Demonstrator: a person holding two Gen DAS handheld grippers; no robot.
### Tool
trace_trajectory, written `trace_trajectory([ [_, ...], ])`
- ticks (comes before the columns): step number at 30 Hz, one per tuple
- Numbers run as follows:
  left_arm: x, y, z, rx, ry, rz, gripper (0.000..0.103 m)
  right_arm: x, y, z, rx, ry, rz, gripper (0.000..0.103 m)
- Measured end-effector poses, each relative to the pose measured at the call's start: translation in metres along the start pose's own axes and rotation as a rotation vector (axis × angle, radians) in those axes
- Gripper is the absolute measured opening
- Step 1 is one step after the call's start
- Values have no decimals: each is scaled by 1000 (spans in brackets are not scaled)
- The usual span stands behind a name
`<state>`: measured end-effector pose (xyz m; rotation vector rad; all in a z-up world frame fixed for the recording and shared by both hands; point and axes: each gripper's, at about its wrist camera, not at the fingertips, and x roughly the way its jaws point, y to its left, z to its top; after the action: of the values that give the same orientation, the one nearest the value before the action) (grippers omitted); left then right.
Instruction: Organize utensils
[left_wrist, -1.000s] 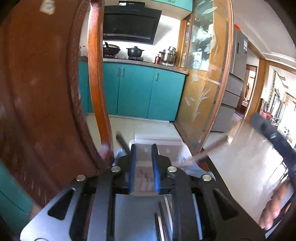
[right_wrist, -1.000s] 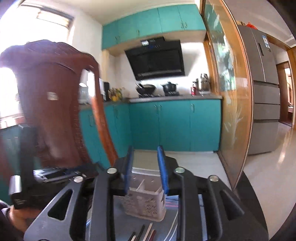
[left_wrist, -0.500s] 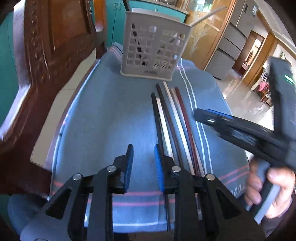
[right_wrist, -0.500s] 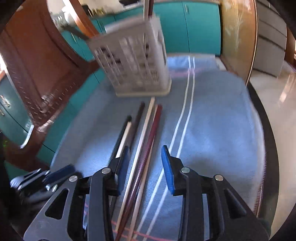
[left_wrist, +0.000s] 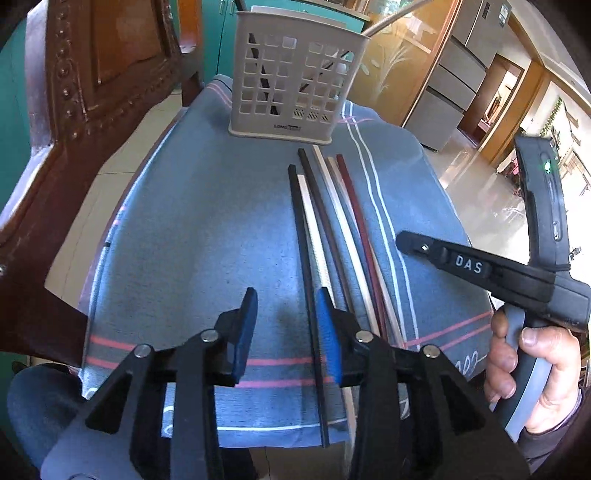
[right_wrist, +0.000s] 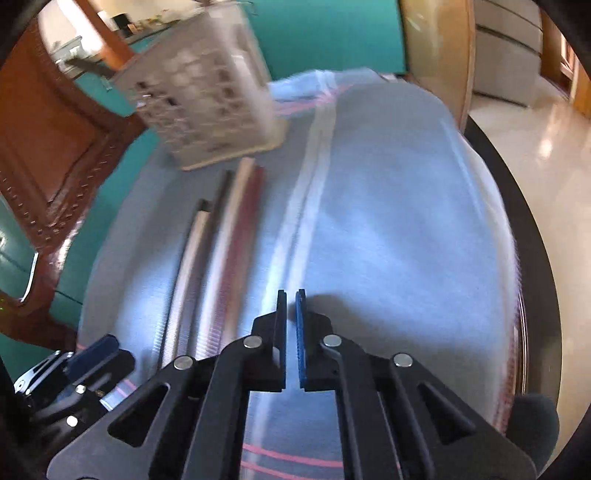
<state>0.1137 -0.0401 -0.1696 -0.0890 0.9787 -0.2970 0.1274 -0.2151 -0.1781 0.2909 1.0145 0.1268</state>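
Left jaws apart, right nearly closed | chopsticks (left_wrist: 334, 221) point toward basket (left_wrist: 291, 74)

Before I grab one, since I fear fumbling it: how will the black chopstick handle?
The black chopstick looks thin, straight and rigid, so likely stiff and light. Its squared end suggests it won't roll. Lying flat on the cloth against the others, it may be hard to pinch singly and could slip.

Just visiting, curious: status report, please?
Left gripper open, right gripper nearly shut, both empty. Chopsticks loose on cloth. Utensil basket unobstructed.
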Motion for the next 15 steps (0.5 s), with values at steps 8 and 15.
trace_trajectory([
  [8, 13, -7, -3, 11, 38, -13, 42, -9, 3, -10, -44, -16, -20, 16],
  [15, 18, -8, -3, 30, 48, 1, 42, 5, 34, -5, -134, -15, 17, 36],
])
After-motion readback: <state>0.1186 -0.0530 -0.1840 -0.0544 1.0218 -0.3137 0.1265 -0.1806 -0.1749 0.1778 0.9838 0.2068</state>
